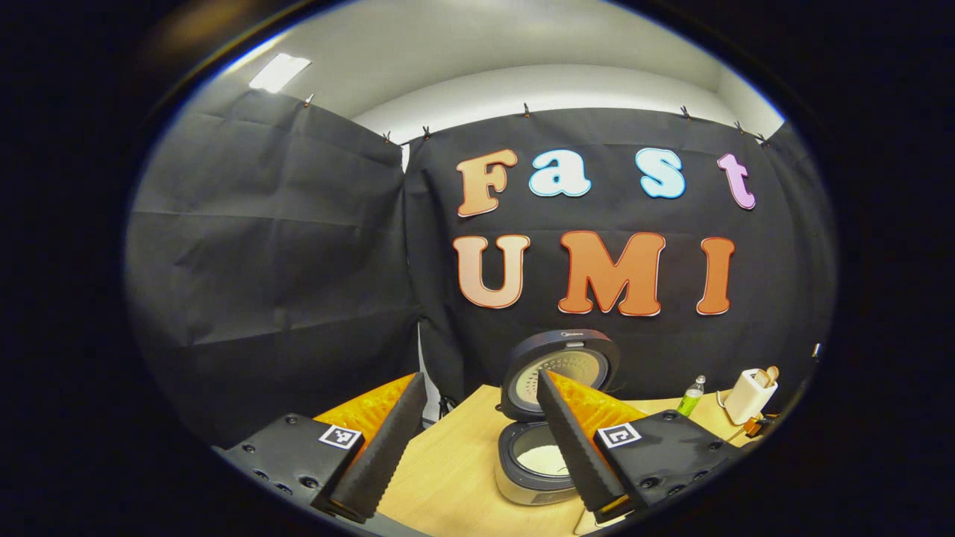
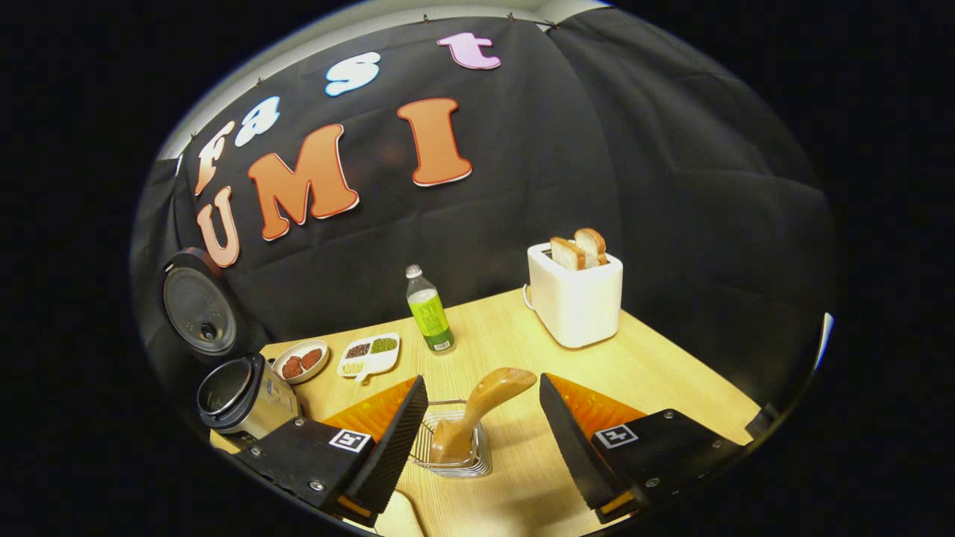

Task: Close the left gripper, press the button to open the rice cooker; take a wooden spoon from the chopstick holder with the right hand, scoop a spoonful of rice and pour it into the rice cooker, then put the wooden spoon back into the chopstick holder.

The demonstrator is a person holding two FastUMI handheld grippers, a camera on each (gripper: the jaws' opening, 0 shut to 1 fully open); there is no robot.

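A: Status check. Where is the wooden spoon (image 2: 481,406)?

B: It stands tilted in the chopstick holder (image 2: 453,451), a wire rack on the table (image 2: 656,373), directly ahead of the right gripper (image 2: 477,436). That gripper is spread wide and grasps nothing; the spoon sits between its fingers without touching either.

A: And the left gripper (image 1: 477,440)?

B: Also spread and empty, held near the rice cooker (image 1: 533,462), whose lid (image 1: 559,365) is raised (pale contents show in the pot).

A: How do we expect the spoon to handle?

B: We judge it light, rigid and smooth, so slip is the main risk. We would clamp across the thick upper handle, well above the holder's rim, and lift straight out (the wire holder looks light and could tip or drag along).
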